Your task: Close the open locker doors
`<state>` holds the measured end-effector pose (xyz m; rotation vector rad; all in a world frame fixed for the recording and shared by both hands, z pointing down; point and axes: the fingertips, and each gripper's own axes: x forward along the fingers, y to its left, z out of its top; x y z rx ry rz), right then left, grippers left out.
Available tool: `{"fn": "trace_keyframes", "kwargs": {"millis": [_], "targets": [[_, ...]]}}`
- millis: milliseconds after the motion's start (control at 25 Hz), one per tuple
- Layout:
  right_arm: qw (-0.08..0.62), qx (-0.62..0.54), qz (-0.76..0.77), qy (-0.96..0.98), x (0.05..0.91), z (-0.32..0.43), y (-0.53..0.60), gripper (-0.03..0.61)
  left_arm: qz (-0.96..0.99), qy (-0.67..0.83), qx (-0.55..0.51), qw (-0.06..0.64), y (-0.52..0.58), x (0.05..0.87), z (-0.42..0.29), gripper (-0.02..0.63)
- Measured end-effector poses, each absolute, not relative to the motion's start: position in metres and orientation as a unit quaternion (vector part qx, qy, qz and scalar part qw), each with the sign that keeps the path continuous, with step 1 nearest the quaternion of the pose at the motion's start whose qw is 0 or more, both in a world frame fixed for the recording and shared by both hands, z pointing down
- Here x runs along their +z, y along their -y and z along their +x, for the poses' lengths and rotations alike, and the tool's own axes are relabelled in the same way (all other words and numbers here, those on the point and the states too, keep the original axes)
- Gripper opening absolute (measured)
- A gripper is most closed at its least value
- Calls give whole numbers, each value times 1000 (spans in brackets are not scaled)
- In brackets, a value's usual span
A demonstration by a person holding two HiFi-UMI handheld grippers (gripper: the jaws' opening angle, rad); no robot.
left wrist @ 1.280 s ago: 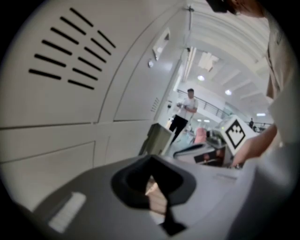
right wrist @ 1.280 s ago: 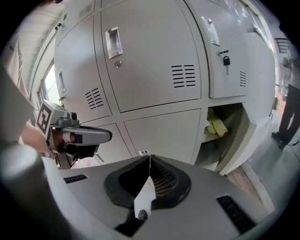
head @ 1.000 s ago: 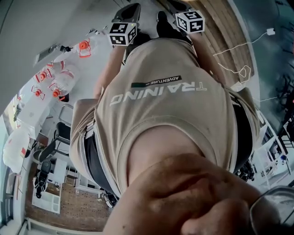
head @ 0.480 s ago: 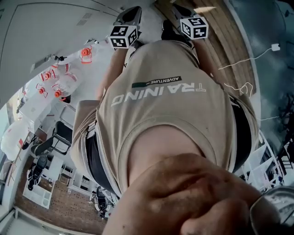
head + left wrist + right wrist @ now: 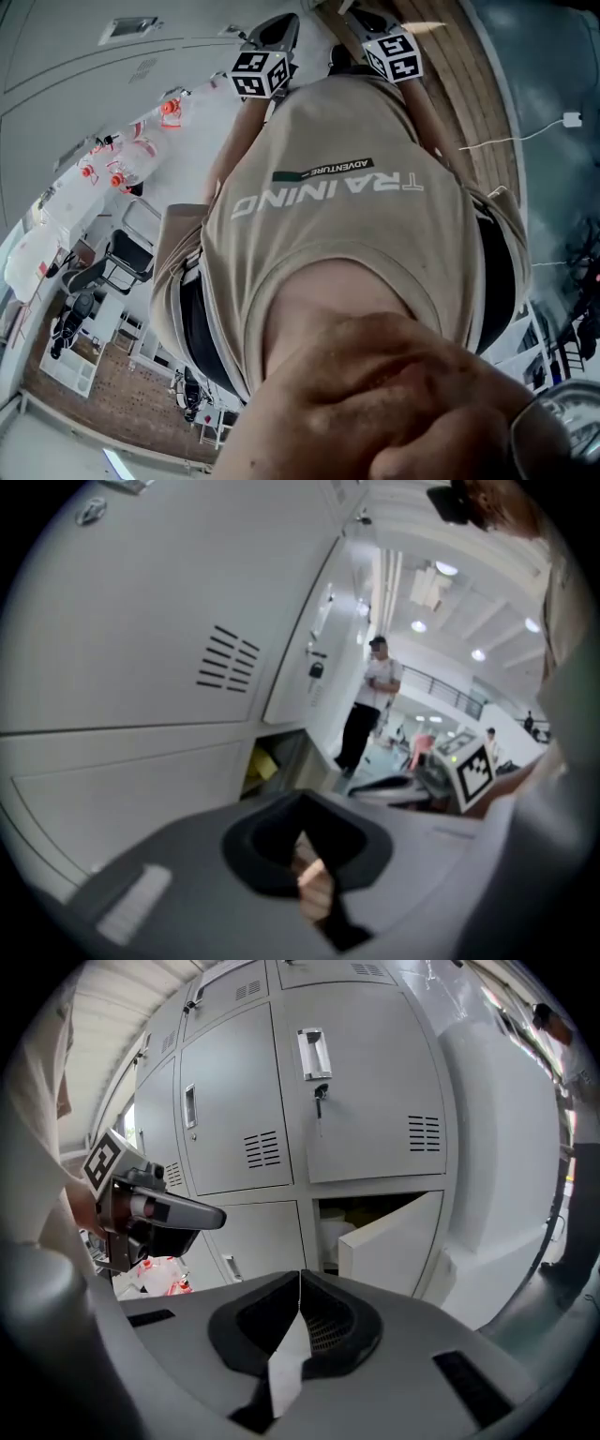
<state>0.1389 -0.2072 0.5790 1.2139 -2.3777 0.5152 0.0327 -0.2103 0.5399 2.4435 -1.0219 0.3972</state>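
Grey lockers [image 5: 281, 1101] fill the right gripper view. One lower door [image 5: 392, 1243] stands ajar, swung out to the right, with a dark compartment behind it. A key hangs in the lock [image 5: 320, 1097] of the shut door above. My right gripper [image 5: 300, 1283] is shut and empty, still well short of that door. My left gripper [image 5: 302, 808] is also shut on nothing, close to a vented locker door [image 5: 178, 639]; a gap [image 5: 267, 766] with something yellow shows below it. In the head view both grippers [image 5: 279, 33] [image 5: 361, 17] are held up in front of a beige shirt [image 5: 337, 206].
A person in a white top [image 5: 373, 705] stands down the aisle past the lockers. Clear bags with red caps [image 5: 122, 159] lie on a white surface at the left. An office chair [image 5: 127, 258] and white racks [image 5: 70, 361] are beyond. A wooden floor strip [image 5: 469, 84] runs on the right.
The head view has swung, bringing the grey locker panels in at the upper left. Both grippers stay close together in front of the shirt.
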Motion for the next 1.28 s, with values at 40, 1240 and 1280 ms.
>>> {"fn": "trace_keyframes", "kwargs": {"millis": [40,1240,1280], "targets": [[213,188,427,859,582,144,207,15,886,373,141,238,213,542,41,0],[217,181,345,895,621,173,255,15,865,393,197,240,237,580,102,0],[216,180,347,895,620,172,255,15,865,392,203,237,236,581,101,0]]}}
